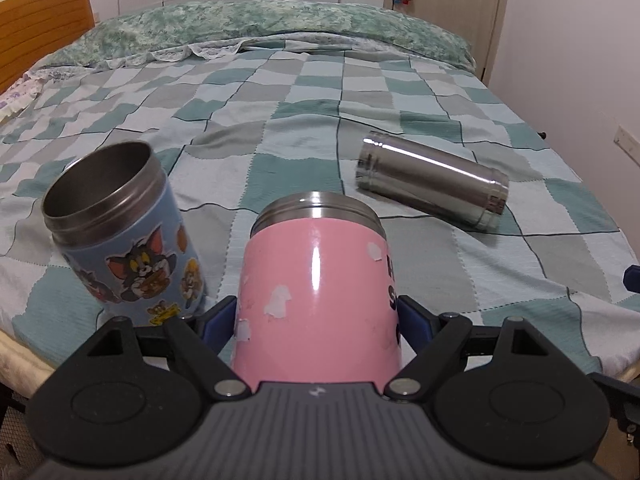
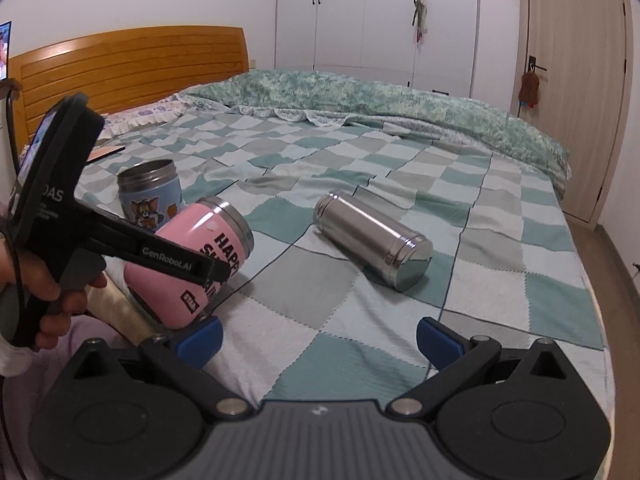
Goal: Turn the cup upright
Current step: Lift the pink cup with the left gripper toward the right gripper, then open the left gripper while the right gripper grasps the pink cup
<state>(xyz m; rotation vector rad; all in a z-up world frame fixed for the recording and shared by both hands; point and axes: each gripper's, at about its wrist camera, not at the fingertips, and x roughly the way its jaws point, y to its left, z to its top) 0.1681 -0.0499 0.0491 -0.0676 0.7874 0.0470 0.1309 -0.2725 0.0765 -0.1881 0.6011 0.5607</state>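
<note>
My left gripper is shut on a pink cup with a steel rim, holding it tilted above the bed's near edge; the right wrist view shows it leaning with its mouth pointing up and right. A blue cartoon cup stands upright just left of it, also seen in the right wrist view. A steel cylinder cup lies on its side to the right. My right gripper is open and empty over the near bedspread.
The checkered green bedspread covers the bed, with a rolled green quilt at the far side. A wooden headboard is at the left, wardrobes and a door behind. The bed's near edge lies just below the cups.
</note>
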